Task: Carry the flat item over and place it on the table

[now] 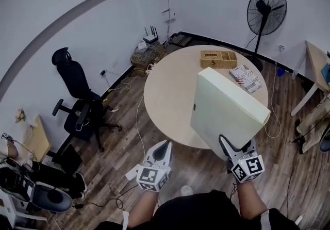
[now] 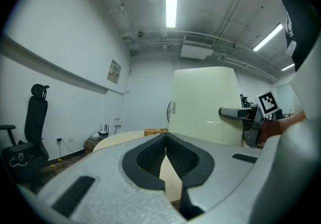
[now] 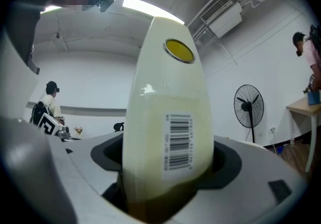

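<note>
Your right gripper (image 1: 238,147) clamps the flat cream box (image 1: 224,108) by its edge, in the air above the round table's (image 1: 167,89) near side. Setting it down remains. Your left gripper (image 1: 163,147) is closed and empty.

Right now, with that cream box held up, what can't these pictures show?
- Head view: the cream box in the right gripper covers part of the round table; anything behind it is hidden.
- Head view: print on the magazine and contents of the wicker basket are too small.
- Right gripper view: the box fills the middle, hiding what lies ahead; its barcode label digits are blurred.
</note>
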The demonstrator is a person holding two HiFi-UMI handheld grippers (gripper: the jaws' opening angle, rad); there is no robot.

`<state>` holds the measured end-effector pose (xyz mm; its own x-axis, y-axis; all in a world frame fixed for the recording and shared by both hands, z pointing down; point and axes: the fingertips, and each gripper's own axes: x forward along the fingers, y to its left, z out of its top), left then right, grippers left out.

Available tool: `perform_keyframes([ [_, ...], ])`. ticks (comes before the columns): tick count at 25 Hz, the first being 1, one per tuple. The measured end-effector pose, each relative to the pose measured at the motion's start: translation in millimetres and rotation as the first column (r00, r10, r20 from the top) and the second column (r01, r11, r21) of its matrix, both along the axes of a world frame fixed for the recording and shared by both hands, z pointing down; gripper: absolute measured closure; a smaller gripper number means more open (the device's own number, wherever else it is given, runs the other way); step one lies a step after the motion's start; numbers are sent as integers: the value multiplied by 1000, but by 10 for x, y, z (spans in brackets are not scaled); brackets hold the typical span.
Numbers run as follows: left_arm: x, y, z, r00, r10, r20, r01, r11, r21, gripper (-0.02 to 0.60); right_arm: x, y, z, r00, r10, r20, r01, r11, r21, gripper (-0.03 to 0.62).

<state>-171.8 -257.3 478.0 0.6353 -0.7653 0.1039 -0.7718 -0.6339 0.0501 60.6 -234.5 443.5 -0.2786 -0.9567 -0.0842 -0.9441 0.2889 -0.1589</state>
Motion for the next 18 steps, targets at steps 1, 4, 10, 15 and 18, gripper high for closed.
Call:
perform_keyframes([
  [1,-17,-44,14,1000,5,1,-5,1000,0,575,-1,-43,27,1000,3,21,-3,1000,-7,195],
  [4,-61,-176,82,1000,15,7,-15,1000,-12,575,0,-180,102,998,10,54,-8,1000,-28,195],
  [10,55,-399,212,999,29,15,-29,999,-38,575,171,-462,315,995,25,99,-17,997,-79,195],
  [15,233,-697,261,1000,10,25,-9,999,-49,575,373,-803,468,982,-29,189,53,990,-128,195],
  [18,355,-884,269,999,-6,33,8,999,-51,575,476,-1051,542,959,-96,265,139,979,-150,195],
])
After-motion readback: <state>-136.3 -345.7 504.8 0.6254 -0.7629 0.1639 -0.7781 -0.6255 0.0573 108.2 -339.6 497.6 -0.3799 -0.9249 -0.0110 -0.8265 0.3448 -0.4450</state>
